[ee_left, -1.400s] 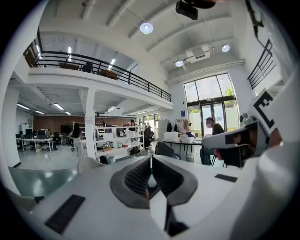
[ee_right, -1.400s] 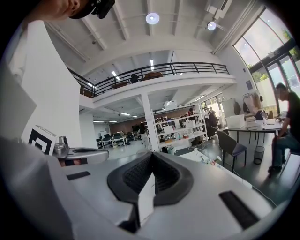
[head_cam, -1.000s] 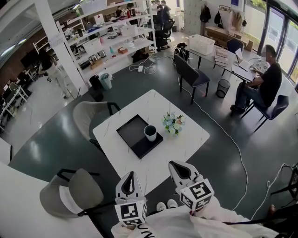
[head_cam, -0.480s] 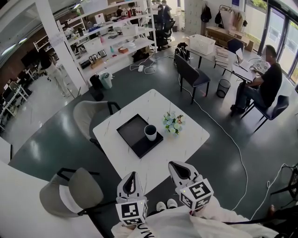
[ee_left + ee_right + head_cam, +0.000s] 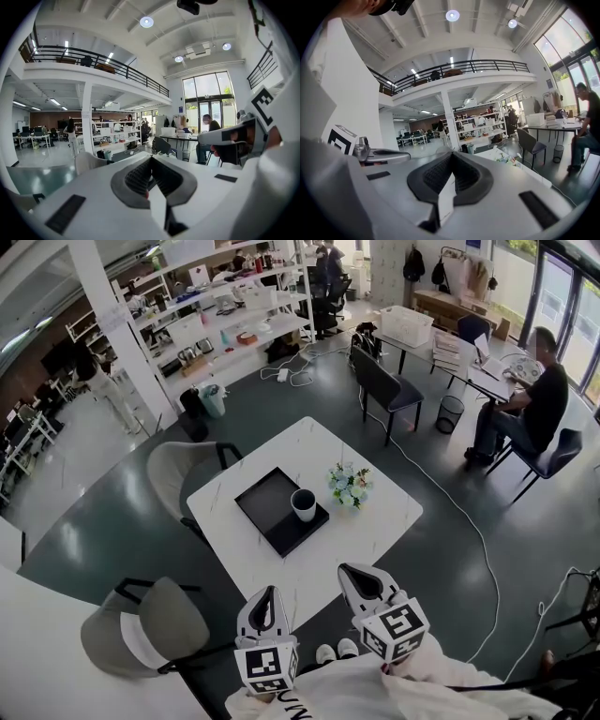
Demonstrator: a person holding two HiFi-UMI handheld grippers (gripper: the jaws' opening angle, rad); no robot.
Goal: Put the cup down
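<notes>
Cup [image 5: 303, 507] sits upright on the black tray [image 5: 262, 502], at the tray's edge closest to the flowers [image 5: 350, 487], middle of the white table [image 5: 375, 521]. Left tongs [image 5: 263, 594] and right tongs [image 5: 355, 576] are both pinched shut with nothing in them, hovering by the table's near corner.

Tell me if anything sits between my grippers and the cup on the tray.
Nothing visible does. Only bare white table lies between the left gripper, the right gripper and the cup on the black tray. The flowers stand to the cup's right, off both paths.
</notes>
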